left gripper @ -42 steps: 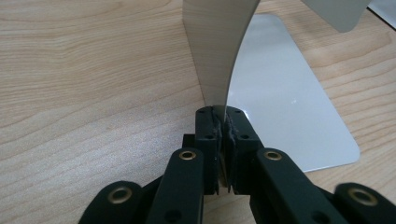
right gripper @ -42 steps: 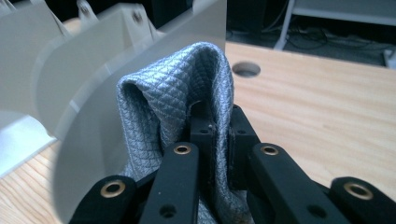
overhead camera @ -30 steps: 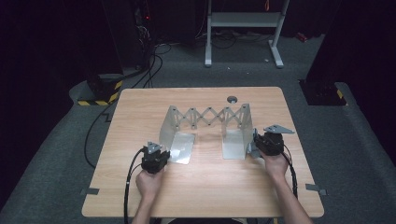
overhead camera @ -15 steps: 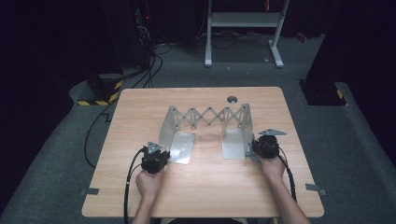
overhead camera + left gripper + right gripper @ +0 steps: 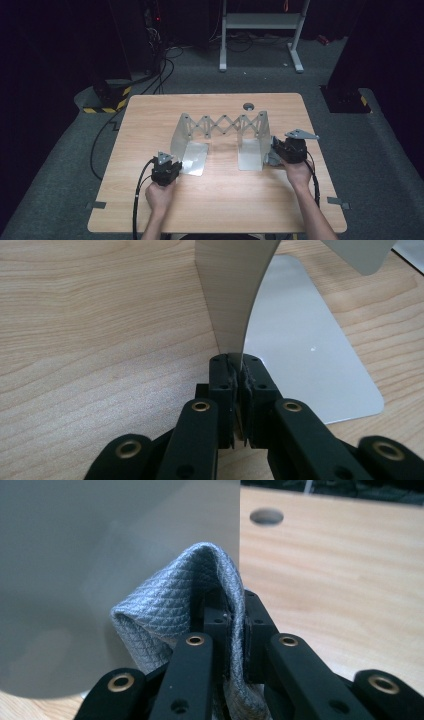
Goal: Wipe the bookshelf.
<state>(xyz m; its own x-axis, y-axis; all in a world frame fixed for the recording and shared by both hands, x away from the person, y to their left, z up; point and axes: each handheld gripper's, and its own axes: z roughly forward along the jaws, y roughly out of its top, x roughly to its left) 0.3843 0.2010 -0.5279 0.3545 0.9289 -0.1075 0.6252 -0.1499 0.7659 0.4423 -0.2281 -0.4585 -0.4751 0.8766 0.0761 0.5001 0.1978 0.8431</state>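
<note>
1. The expandable silver metal rack with a scissor-lattice back (image 5: 222, 131) stands mid-bench on the light wooden bench (image 5: 150, 115), its 2 end plates resting flat.
2. The left gripper (image 5: 239, 371) is clamped on the lower edge of the rack's left upright plate (image 5: 235, 295), steadying it.
3. The right gripper (image 5: 231, 611) is clamped on a folded grey textured cloth (image 5: 170, 610), just beside the rack's right plate (image 5: 100, 570).
4. The step in hand appears to be wiping; the next move calls for pressing the cloth against the plate and sweeping across it.
</note>
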